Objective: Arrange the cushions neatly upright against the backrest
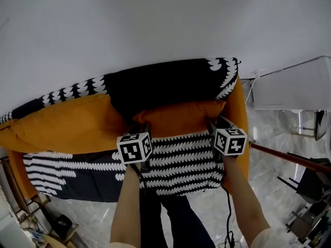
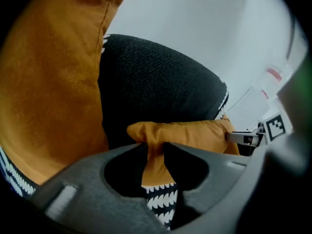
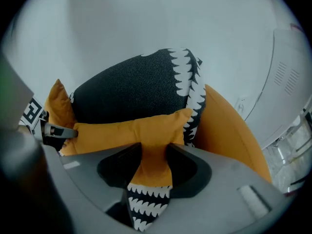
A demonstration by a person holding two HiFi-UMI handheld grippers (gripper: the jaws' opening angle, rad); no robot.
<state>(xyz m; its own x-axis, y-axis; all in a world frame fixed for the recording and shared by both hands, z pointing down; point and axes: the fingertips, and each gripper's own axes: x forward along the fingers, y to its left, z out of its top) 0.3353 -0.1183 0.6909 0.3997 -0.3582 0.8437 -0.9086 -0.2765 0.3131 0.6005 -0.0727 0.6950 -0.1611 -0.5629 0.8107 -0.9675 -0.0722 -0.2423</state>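
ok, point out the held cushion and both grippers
held cushion (image 1: 181, 161): head view, middle of its patterned face.
left gripper (image 2: 155, 147): left gripper view, between jaws pinching the orange edge.
right gripper (image 3: 154, 147): right gripper view, between jaws on the orange edge.

We see the front cushion (image 1: 181, 164): orange top, black-&-white scallop stripes below. Second cushion (image 1: 57, 125): same orange, dark lower part w/ white scallops. Backrest (image 1: 165, 84) black, white scallop trim. Sofa arm (image 1: 241, 133) orange; wall (image 1: 155, 19) white; floor (image 1: 274, 133) grey marbled.
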